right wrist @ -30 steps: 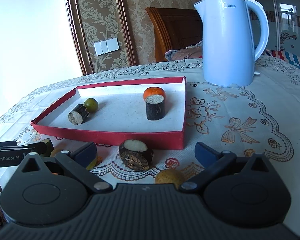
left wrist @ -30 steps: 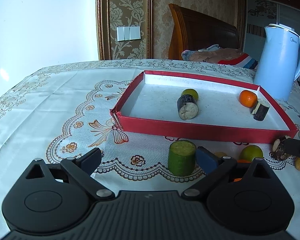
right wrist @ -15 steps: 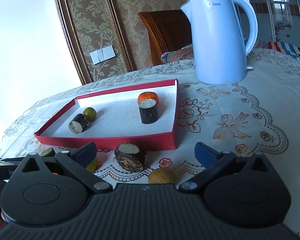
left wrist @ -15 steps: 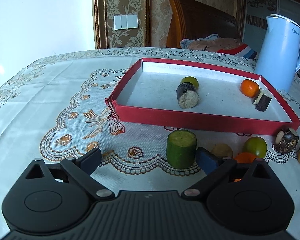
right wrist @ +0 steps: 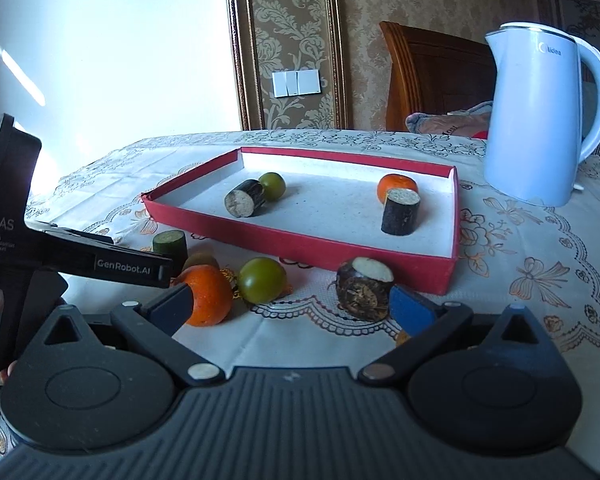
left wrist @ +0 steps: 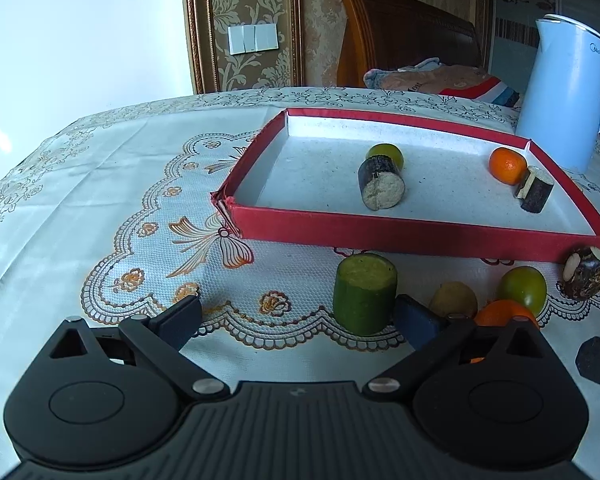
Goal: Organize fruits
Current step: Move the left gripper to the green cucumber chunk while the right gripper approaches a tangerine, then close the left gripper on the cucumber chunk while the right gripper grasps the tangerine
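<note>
A red tray (left wrist: 380,233) (right wrist: 300,247) holds a green citrus (left wrist: 386,155), a dark cane piece (left wrist: 381,184), an orange (left wrist: 507,165) and another dark piece (left wrist: 535,189). Loose on the cloth in front of it lie a green cane stub (left wrist: 364,293) (right wrist: 169,243), a green citrus (right wrist: 262,279), an orange (right wrist: 208,295), a brown root piece (right wrist: 363,288) and a small yellow fruit (left wrist: 454,300). My left gripper (left wrist: 298,318) is open, its right finger beside the green stub. My right gripper (right wrist: 290,306) is open and empty, low over the loose fruit.
A light-blue kettle (right wrist: 540,116) stands right of the tray on the lace tablecloth (left wrist: 100,200). The left gripper's body (right wrist: 80,256) reaches in from the left in the right wrist view. A wooden chair (left wrist: 404,36) stands behind the table.
The right gripper has swung left, from facing the root piece and yellow fruit to over the orange and green citrus. The left gripper has edged closer to the green stub.
</note>
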`<state>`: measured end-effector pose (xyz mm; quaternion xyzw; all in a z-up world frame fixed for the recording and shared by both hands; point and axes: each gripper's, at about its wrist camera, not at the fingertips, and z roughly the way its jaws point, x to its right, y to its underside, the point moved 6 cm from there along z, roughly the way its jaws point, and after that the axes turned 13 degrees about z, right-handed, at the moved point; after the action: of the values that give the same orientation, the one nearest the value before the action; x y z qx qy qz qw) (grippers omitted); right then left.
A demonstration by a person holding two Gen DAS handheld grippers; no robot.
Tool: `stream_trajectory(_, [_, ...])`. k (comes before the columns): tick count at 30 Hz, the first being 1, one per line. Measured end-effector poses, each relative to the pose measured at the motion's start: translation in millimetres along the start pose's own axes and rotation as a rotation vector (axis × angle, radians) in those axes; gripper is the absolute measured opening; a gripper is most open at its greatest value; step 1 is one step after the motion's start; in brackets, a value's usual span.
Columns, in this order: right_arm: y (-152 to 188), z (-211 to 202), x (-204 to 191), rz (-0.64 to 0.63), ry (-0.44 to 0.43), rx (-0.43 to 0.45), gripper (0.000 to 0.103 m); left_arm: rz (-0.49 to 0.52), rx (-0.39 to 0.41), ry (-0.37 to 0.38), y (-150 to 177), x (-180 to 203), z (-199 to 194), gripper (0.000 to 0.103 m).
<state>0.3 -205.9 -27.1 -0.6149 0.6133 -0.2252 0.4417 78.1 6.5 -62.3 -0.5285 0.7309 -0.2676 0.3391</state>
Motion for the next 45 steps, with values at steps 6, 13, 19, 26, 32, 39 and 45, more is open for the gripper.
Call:
stream_trajectory(6, [2.9, 1.5, -2.0, -0.008, -0.002, -0.023, 0.103, 0.032, 0.002, -0.032, -0.2, 3.8, -0.6, 0.103])
stream_trajectory(13, [4.1, 2.3, -6.8, -0.011, -0.041, -0.037, 0.103, -0.060, -0.034, -0.080, 2.7, -18.1, 5.3, 0.103])
stream_trajectory(19, [9.7, 9.8, -20.4, -0.036, -0.061, -0.078, 0.103, -0.057, -0.033, -0.083, 2.0, -18.1, 5.9, 0.103])
stream_trajectory(26, [11.6, 22.1, -25.5, -0.020, -0.052, -0.119, 0.092, -0.062, -0.032, -0.081, 2.4, -17.4, 5.9, 0.103])
stream_trajectory(32, [11.7, 30.1, -29.9, 0.001, -0.030, -0.133, 0.088, -0.063, -0.032, -0.080, 2.2, -17.8, 6.0, 0.103])
stream_trajectory(39, [13.5, 39.2, -34.1, -0.004, 0.017, -0.154, 0.088, -0.065, -0.033, -0.078, 2.3, -17.9, 6.1, 0.103])
stream_trajectory(45, [14.7, 40.7, -38.7, -0.018, 0.015, -0.157, 0.081, -0.068, -0.032, -0.077, 2.2, -17.9, 6.7, 0.103])
